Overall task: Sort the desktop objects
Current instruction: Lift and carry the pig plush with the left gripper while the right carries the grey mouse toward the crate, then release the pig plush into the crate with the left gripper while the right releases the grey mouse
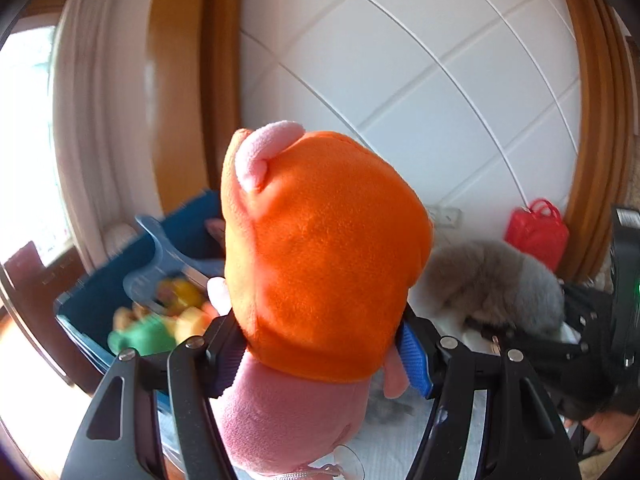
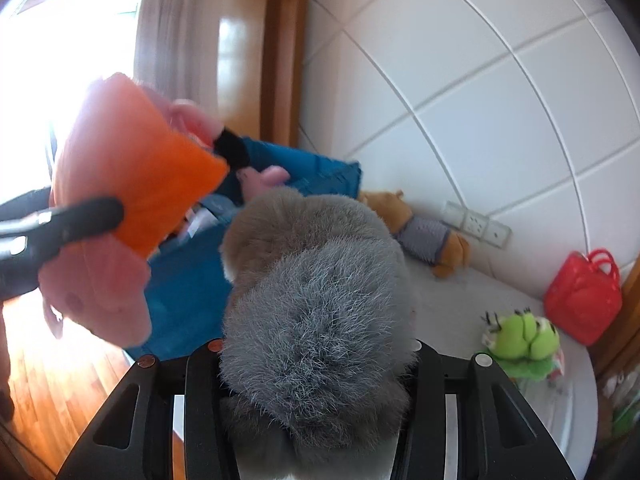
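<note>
My left gripper point(image 1: 320, 356) is shut on a pink plush pig in an orange dress point(image 1: 320, 248) and holds it in the air beside the blue storage bin point(image 1: 120, 272). The pig also shows in the right wrist view point(image 2: 136, 176), with the left gripper's fingers point(image 2: 80, 216) on it. My right gripper point(image 2: 316, 364) is shut on a fluffy grey plush toy point(image 2: 316, 312), held near the bin point(image 2: 188, 280). The grey plush also shows in the left wrist view point(image 1: 496, 284).
The bin holds several colourful toys point(image 1: 160, 320). On the white table point(image 2: 448, 312) lie a brown teddy in a grey sweater point(image 2: 424, 232), a green frog plush point(image 2: 520, 340) and a red toy basket point(image 2: 584, 296). A tiled wall and socket point(image 2: 476, 224) stand behind.
</note>
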{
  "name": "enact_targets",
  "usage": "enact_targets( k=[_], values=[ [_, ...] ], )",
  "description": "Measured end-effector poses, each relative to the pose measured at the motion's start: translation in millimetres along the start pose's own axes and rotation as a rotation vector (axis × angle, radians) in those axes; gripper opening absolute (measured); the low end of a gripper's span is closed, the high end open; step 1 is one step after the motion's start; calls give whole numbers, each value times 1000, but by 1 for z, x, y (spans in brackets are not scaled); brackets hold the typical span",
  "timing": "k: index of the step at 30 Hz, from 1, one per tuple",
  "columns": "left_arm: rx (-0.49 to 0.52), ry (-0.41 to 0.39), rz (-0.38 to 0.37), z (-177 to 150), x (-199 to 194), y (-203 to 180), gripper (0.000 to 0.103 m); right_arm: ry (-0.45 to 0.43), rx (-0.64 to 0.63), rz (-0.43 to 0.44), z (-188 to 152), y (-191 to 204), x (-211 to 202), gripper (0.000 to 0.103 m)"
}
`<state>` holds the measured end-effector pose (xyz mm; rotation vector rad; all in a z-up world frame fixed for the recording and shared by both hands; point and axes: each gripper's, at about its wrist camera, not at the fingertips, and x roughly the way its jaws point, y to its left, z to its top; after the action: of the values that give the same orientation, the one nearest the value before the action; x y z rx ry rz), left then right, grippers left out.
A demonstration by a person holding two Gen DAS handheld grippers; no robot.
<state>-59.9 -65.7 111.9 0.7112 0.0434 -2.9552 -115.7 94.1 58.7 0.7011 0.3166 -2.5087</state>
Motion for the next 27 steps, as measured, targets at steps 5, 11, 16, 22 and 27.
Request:
enact_targets(
  k=[5,11,16,22,27],
  values=[
    [-8,-17,37,31,5,54,65,-42,5,28,38,46,15,43],
    [-26,-24,100,55,30,100,65,-70,-27,79,80,80,53,43],
    [-72,16,163,59,62,137,65,-65,-59,142,108,98,97,43],
    [-107,94,222,58,115,179,65,-33,-66,165,136,112,153,43],
    [-111,181,226,53,164,211,65,12,-52,148,148,124,194,43]
  ],
)
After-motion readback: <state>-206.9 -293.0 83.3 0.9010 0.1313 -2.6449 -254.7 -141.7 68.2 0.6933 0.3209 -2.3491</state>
